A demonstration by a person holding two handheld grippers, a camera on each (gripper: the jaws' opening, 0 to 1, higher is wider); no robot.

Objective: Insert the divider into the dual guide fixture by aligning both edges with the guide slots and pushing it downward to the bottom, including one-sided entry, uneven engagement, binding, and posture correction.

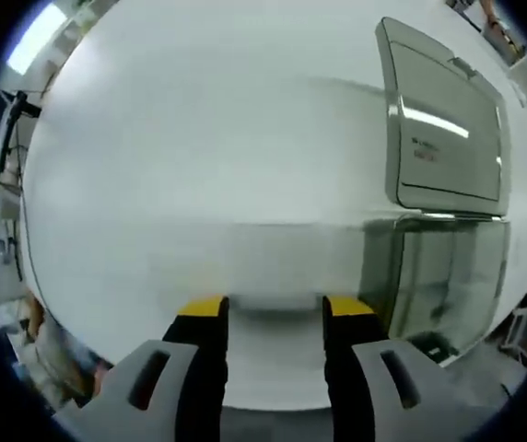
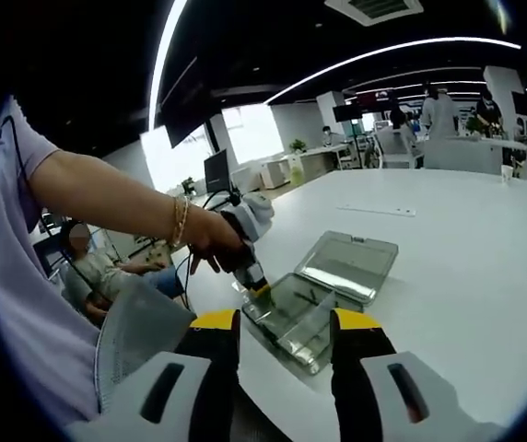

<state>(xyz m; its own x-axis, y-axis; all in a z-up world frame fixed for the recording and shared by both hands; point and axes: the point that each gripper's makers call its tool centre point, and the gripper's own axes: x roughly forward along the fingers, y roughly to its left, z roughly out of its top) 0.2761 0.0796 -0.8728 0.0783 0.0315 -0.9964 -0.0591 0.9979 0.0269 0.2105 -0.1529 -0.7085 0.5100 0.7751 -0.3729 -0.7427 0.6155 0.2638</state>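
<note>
My left tongs hang released over the bare white surface; the right tongs gape too, grasping nothing. The clear box lies just beyond them, lid flung open. The divider is probably the plate inside. Grabbing it off-centre could tilt it, so one edge enters first and binds

A hinged box lay open on the surface, its lid flat behind the tray. The left gripper touched the tray's near-left edge; the right gripper hung just before it.
</note>
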